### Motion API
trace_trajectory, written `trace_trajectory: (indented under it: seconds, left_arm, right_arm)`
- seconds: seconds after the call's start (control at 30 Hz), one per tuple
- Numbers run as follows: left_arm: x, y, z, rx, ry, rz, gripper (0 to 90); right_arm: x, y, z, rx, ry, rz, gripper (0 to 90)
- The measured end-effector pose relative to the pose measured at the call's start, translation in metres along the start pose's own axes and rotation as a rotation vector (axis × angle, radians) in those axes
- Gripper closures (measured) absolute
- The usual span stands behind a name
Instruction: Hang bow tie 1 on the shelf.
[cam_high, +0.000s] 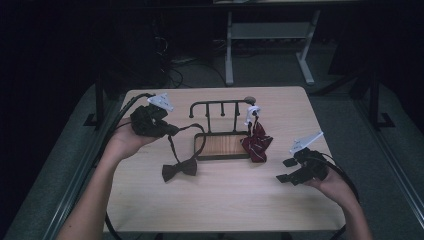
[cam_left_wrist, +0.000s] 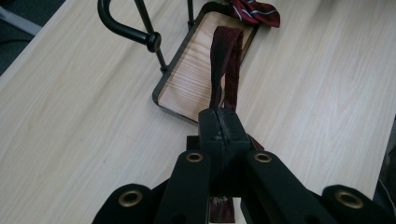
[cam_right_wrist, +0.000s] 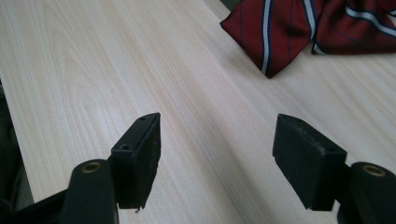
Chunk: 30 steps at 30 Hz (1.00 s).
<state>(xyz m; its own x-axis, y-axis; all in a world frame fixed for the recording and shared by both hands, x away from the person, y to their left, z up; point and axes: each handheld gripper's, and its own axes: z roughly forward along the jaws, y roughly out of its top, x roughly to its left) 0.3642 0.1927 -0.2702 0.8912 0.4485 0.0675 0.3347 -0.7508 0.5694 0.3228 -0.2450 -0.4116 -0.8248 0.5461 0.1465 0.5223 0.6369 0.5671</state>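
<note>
Right gripper (cam_high: 290, 170) at 4 o'clock sits released over the surface (cam_high: 225, 200); left gripper (cam_high: 172, 131) at 10 clenches the bow tie (cam_high: 179, 169) strap beside the rack (cam_high: 220, 107).

Both tongs, left (cam_high: 172, 131) and right (cam_high: 286, 170), are matte black with brass-ringed pivot holes, pale three-cornered top plates, trailing black cables, and seemingly bare forearms behind.

1. High view: looked forward and down from above the near edge, far enough to take in the whole table (cam_high: 220, 200).
2. Left gripper view: rode close, faced along shut jaws toward the tray (cam_left_wrist: 184, 88), shared with the high view.
3. Right gripper view: sat low over the tabletop, faced the striped tie (cam_right_wrist: 280, 32).
</note>
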Motion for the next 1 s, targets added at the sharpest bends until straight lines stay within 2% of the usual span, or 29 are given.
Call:
trace_trajectory:
  seconds: [0.23,0.6,0.67,1.0]
  left_arm:
    - [0.003,0.006,0.000,-0.003,0.005,0.000,90.0]
    - [0.016,0.012,-0.001,0.007,0.007,-0.020,90.0]
    - [0.019,0.012,-0.001,0.021,0.006,-0.014,90.0]
    - [0.033,0.019,-0.002,0.041,0.006,-0.040,90.0]
  right_arm:
    - [0.000,0.003,-0.001,-0.003,-0.004,-0.003,32.2]
    - [0.001,0.005,-0.002,-0.006,-0.004,-0.010,32.2]
    - [0.001,0.004,-0.002,-0.007,-0.002,-0.009,32.2]
    - [0.000,0.004,-0.003,-0.009,-0.001,-0.007,32.1]
